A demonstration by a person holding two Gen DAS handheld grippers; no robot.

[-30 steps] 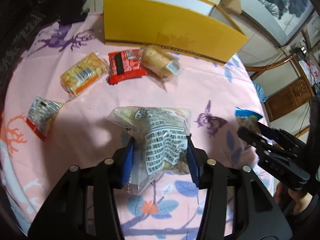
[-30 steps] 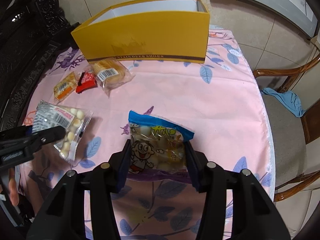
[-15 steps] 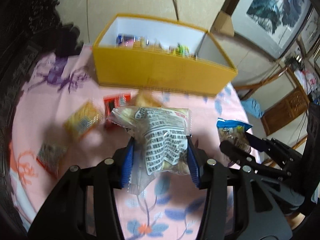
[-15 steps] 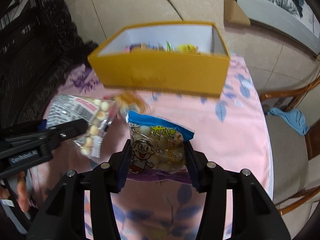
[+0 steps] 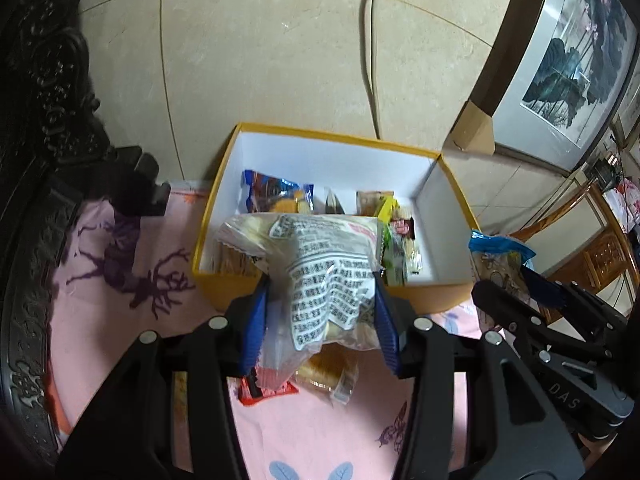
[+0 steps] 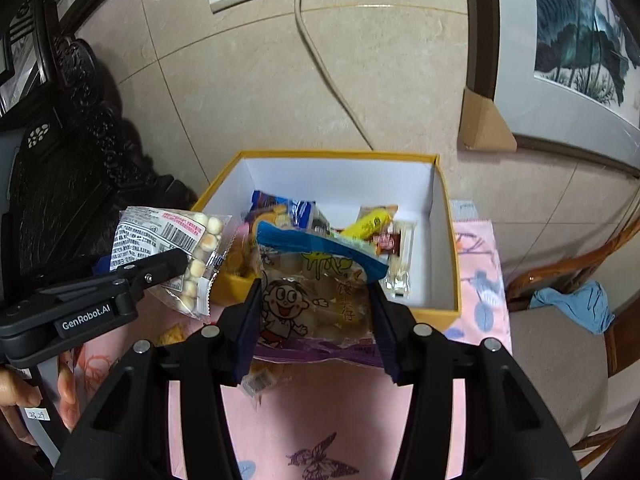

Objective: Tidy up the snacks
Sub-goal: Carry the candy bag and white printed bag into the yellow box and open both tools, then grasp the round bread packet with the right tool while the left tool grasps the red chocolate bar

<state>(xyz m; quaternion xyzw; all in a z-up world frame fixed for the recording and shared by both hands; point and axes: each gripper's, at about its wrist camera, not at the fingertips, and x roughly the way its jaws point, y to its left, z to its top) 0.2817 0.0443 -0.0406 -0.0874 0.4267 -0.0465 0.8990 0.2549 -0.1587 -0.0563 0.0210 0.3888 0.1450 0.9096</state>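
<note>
My left gripper (image 5: 320, 292) is shut on a clear bag of small round biscuits (image 5: 324, 272) with printed text, held in the air just before the near wall of the yellow box (image 5: 436, 300). That bag (image 6: 168, 248) and the left gripper (image 6: 176, 260) also show at the left of the right wrist view. My right gripper (image 6: 314, 300) is shut on a blue-topped cartoon snack bag (image 6: 316, 280), raised over the near rim of the yellow box (image 6: 440, 314). The box holds several snack packets (image 5: 280, 196). The right gripper (image 5: 492, 292) appears at the right of the left wrist view.
On the pink patterned tablecloth (image 5: 320, 432) below the left gripper lie a red packet (image 5: 272, 390) and a wrapped cake (image 5: 324, 372). A dark carved cabinet (image 5: 44, 120) stands at the left. A wooden chair (image 6: 560, 344) with a blue cloth (image 6: 576, 304) is at the right. A framed picture (image 6: 580, 52) leans against the wall.
Both grippers have lifted their bags off the table and carried them forward to the yellow box, whose inside now shows. The loose snacks on the cloth have slid below the view.
</note>
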